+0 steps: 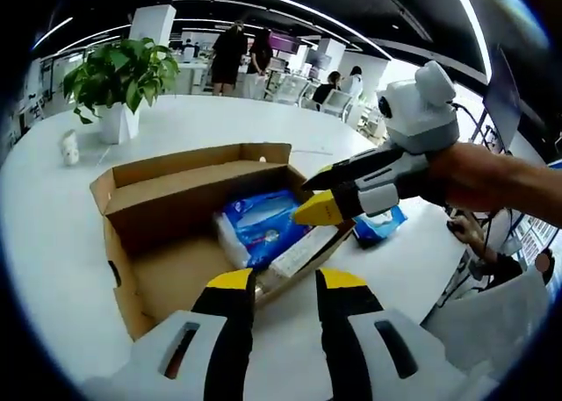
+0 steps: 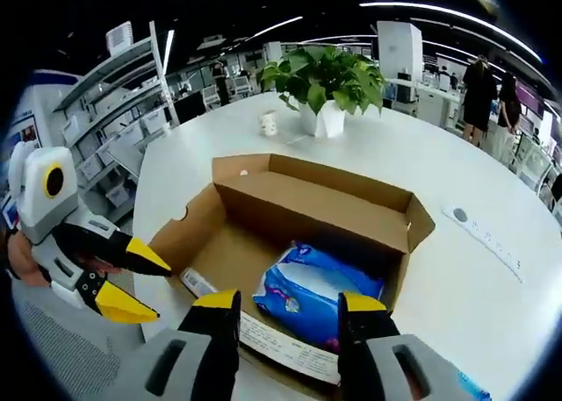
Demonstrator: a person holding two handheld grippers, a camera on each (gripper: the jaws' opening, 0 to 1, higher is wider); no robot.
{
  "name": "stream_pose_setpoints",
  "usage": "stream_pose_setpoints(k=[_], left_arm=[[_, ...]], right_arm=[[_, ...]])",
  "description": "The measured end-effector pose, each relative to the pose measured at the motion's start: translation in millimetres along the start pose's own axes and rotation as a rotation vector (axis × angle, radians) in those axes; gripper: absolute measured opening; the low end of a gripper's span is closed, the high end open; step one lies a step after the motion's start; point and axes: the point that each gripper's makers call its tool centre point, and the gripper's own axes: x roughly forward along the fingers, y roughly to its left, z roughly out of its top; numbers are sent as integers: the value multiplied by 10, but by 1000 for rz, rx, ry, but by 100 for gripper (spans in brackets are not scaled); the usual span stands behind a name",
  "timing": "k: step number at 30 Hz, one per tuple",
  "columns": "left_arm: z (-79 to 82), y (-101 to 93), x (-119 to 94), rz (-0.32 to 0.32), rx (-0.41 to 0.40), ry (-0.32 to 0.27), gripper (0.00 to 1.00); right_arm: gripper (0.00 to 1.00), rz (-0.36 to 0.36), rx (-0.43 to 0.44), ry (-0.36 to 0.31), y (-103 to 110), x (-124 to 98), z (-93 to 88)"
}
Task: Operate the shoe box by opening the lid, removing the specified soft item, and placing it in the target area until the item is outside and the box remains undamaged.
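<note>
The left gripper (image 1: 285, 282) points forward with its yellow-tipped jaws parted, a clear gap between them, nothing held. In the right gripper view it comes in from the left (image 2: 132, 282), jaws spread apart.

The right gripper (image 2: 290, 306) also has its jaws apart and bare. In the left gripper view it reaches in from the right (image 1: 318, 195), jaws apart, tips pointing left. A hand (image 1: 479, 177) grips its rear, the forearm running off to the right edge.
</note>
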Motion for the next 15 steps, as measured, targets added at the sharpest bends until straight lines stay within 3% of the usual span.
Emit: stream_pose_setpoints(k=[15], left_arm=[[-18, 59, -19, 10, -15, 2, 29]], right_arm=[[46, 51, -82, 86, 24, 254, -36]])
